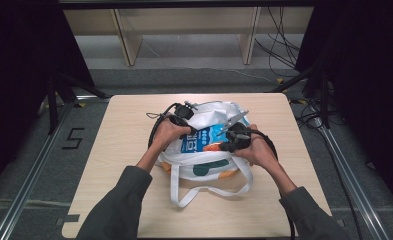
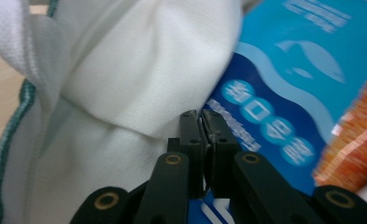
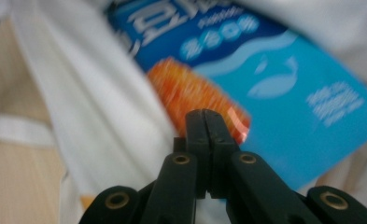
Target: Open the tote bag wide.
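Forearms in dark sleeves are seen entering from the bottom edge of the high view, each hand carrying a gripper toward a white tote bag lying near the middle of the wooden table. A blue box with white lettering and an orange patch is shown lying in the bag's open mouth, partly wrapped by the white cloth. The left gripper is held at the bag's far left edge; in the left gripper view its jaws are seen pressed together, with what may be a thin fold of the white cloth at their tips, though a grip on it cannot be confirmed. The right gripper is held just beside the box's right end; in the right gripper view its jaws are closed on nothing, directed at the orange patch. Two white straps are spread on the table toward the person.
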